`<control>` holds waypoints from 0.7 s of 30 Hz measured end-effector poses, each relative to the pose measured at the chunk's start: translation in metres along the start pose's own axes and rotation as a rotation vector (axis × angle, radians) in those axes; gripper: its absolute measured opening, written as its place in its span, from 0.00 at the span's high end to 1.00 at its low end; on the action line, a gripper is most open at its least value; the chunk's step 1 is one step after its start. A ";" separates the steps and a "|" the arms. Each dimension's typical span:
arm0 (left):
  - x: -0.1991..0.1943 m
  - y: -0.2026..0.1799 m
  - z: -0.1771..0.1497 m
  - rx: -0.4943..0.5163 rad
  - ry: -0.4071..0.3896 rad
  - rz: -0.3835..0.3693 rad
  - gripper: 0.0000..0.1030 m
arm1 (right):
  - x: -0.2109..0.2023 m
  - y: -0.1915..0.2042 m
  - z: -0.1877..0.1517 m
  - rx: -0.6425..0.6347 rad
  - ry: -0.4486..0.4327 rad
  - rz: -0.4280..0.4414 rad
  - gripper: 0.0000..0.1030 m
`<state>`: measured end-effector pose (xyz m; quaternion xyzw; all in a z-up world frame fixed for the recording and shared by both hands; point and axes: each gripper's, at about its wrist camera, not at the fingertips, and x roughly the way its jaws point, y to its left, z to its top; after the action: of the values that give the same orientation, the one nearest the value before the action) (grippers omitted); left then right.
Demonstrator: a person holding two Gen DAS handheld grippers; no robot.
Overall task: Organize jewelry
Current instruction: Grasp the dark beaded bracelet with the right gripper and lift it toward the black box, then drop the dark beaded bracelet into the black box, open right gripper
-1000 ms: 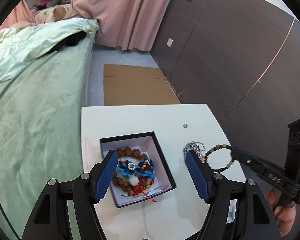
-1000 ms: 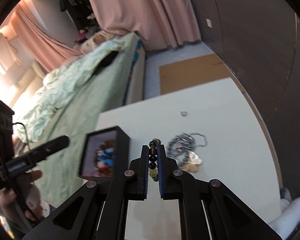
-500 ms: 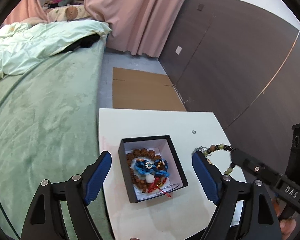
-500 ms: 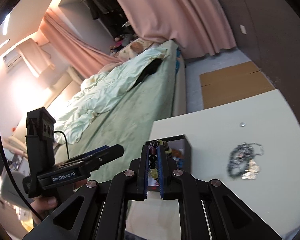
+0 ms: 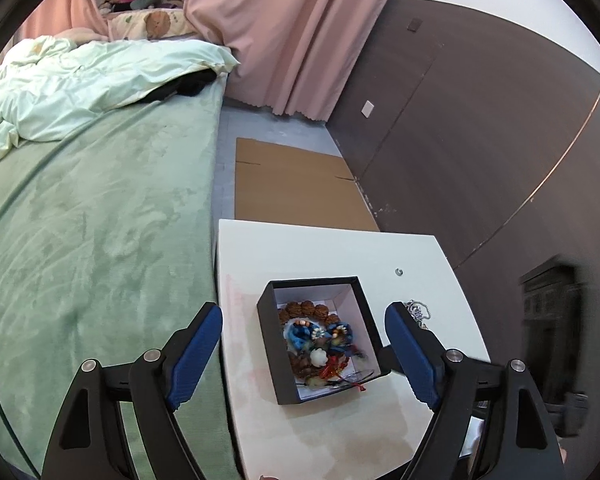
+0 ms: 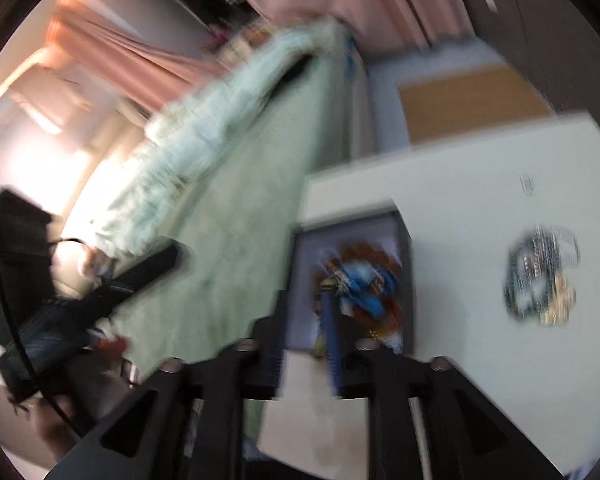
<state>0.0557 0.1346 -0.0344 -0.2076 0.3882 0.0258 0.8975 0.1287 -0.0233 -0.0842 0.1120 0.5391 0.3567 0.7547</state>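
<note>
Left gripper (image 5: 303, 354) wide open, empty. Right gripper (image 6: 306, 334) blurry, grip unclear, above black square cardboard box (image 5: 269, 330) lower-centre. Could drop beads outside bc fast swing.

The left gripper (image 5: 303, 354) hangs wide open above a black box (image 5: 320, 336) of beaded jewelry on the white table (image 5: 300, 252). A silver chain (image 5: 418, 312) lies just right of the box, beside the green bed (image 5: 100, 220).

Green bed (image 5: 92, 216), pink curtain (image 5: 292, 32), flattened cardboard (image 5: 296, 188) on floor.
</note>
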 end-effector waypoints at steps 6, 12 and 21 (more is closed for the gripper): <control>0.003 -0.008 -0.002 0.026 0.006 -0.006 0.18 | -0.030 -0.017 -0.001 0.013 -0.070 -0.036 0.62; 0.010 -0.023 -0.006 0.060 0.022 -0.010 0.18 | -0.063 -0.042 -0.004 0.053 -0.123 -0.047 0.54; 0.028 -0.056 -0.010 0.120 0.052 -0.026 0.18 | -0.096 -0.081 -0.005 0.107 -0.150 -0.074 0.35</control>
<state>0.0797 0.0762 -0.0409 -0.1590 0.4094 -0.0147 0.8983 0.1426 -0.1460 -0.0605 0.1588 0.5031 0.2897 0.7986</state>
